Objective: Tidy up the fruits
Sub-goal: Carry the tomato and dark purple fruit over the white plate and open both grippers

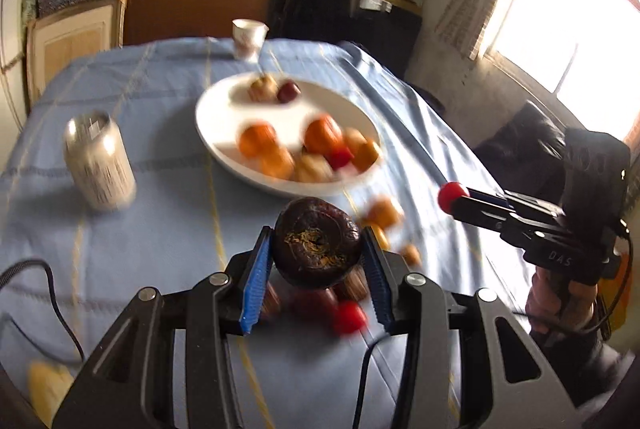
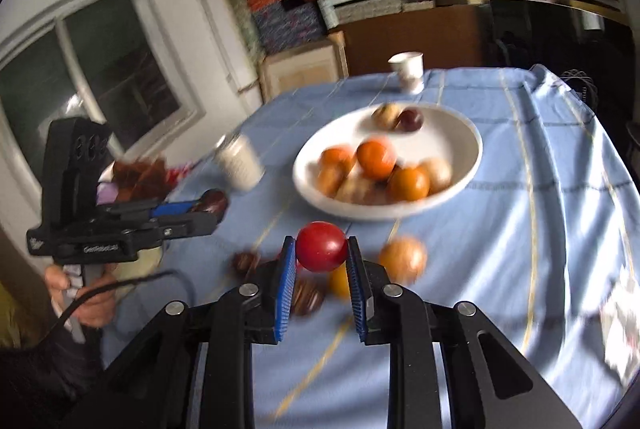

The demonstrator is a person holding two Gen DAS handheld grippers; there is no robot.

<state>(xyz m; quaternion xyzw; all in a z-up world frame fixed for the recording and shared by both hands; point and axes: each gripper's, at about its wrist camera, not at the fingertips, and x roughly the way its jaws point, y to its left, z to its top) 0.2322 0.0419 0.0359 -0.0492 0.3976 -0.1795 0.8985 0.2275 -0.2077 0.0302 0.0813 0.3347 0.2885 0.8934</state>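
Note:
My left gripper (image 1: 316,249) is shut on a dark brown wrinkled fruit (image 1: 316,243) and holds it above the blue tablecloth. It also shows in the right wrist view (image 2: 210,205). My right gripper (image 2: 321,249) is shut on a small red fruit (image 2: 321,246), also seen at the right of the left wrist view (image 1: 452,197). A white plate (image 1: 224,133) ahead holds several orange, tan and dark red fruits (image 1: 324,135); it also shows in the right wrist view (image 2: 460,133). Loose fruits lie on the cloth below both grippers (image 1: 350,317) (image 2: 402,259).
A silver can (image 1: 98,165) stands left of the plate, also in the right wrist view (image 2: 240,163). A white paper cup (image 1: 248,37) stands behind the plate. Shelves with stacked boards fill the back wall. The table edge drops off at the right (image 1: 460,149).

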